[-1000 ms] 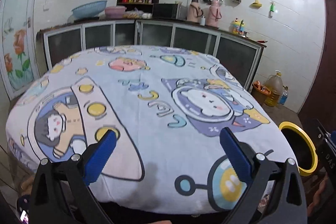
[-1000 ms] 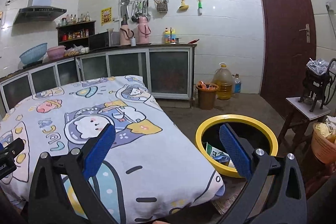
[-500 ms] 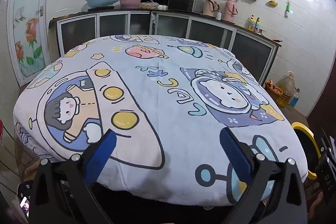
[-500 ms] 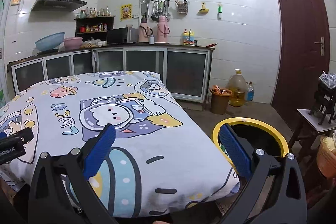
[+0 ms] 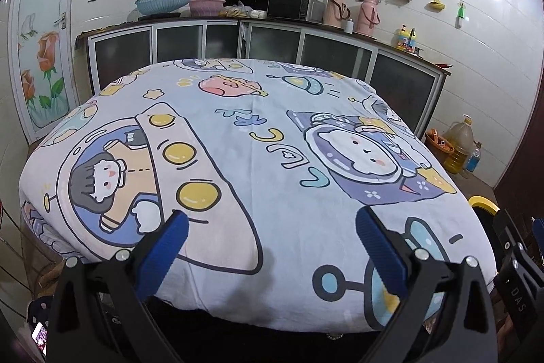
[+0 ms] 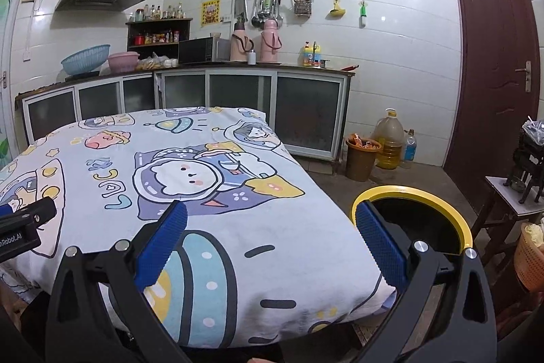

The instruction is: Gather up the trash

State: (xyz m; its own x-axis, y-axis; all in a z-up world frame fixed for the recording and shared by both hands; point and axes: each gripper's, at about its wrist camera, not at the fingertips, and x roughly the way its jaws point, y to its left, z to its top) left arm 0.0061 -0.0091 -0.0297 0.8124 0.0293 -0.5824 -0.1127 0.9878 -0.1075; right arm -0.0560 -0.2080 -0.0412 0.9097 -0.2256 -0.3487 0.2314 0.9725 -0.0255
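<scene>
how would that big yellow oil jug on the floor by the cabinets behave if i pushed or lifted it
The oil jug looks over half full, so it is probably heavy for its size and its contents may slosh. Its broad base should resist tipping when pushed. The brown bin and small bottle stand close on either side, so a sideways shove could knock them.
</scene>
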